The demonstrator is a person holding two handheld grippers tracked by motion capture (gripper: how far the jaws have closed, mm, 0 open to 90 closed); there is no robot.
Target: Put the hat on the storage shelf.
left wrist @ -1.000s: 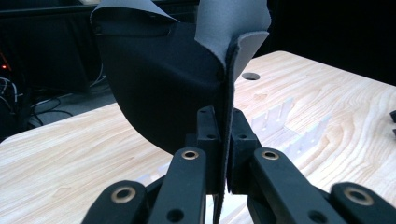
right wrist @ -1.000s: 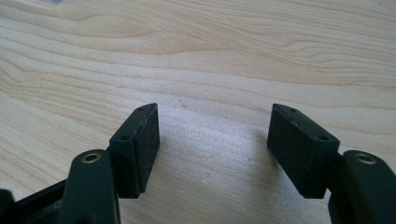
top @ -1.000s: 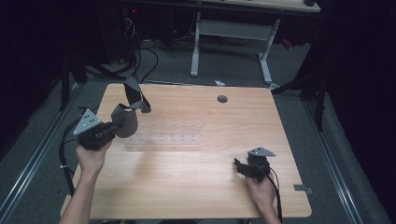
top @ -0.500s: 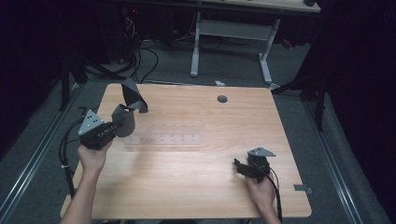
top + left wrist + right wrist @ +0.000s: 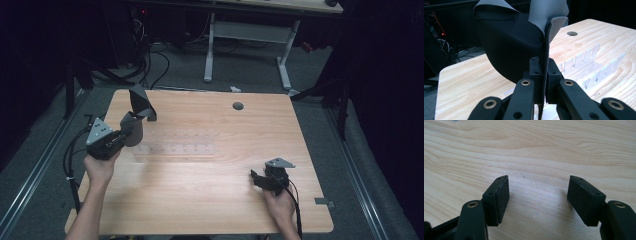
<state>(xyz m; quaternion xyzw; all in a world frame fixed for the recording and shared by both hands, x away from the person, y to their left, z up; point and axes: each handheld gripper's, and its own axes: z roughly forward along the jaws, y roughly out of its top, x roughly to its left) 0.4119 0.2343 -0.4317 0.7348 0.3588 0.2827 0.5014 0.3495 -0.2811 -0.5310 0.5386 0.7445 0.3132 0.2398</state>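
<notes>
So the left gripper (image 5: 131,131), over at the left side of the high view, is clamped down on the edge of a dark grey fabric piece (image 5: 139,112), some kind of soft neoprene-looking pouch or sleeve. In the left gripper view the jaws stand pressed together on a thin doubled edge of the fabric (image 5: 524,47), and the rest balloons up and away toward the top of the frame. My guess is it's pinched at the seam precisely so the body hangs free and can be opened or steered over something, rather than crumpled in a fist-style grip.

The fabric sits up off the table (image 5: 210,200), toward the upper left of the wood top, right beside a clear slotted plastic rack (image 5: 175,148) lying flat in the middle-left. You can see the rack's (image 5: 584,62) slotted walls at the right of the left gripper view, just past the cloth.

The right gripper (image 5: 261,180) is parked at the lower right of the high view, well apart from all that, with its jaws spread wide and nothing between them, just bare wood grain below. Looks like it's waiting low and out of the way until a second grab is needed.
</notes>
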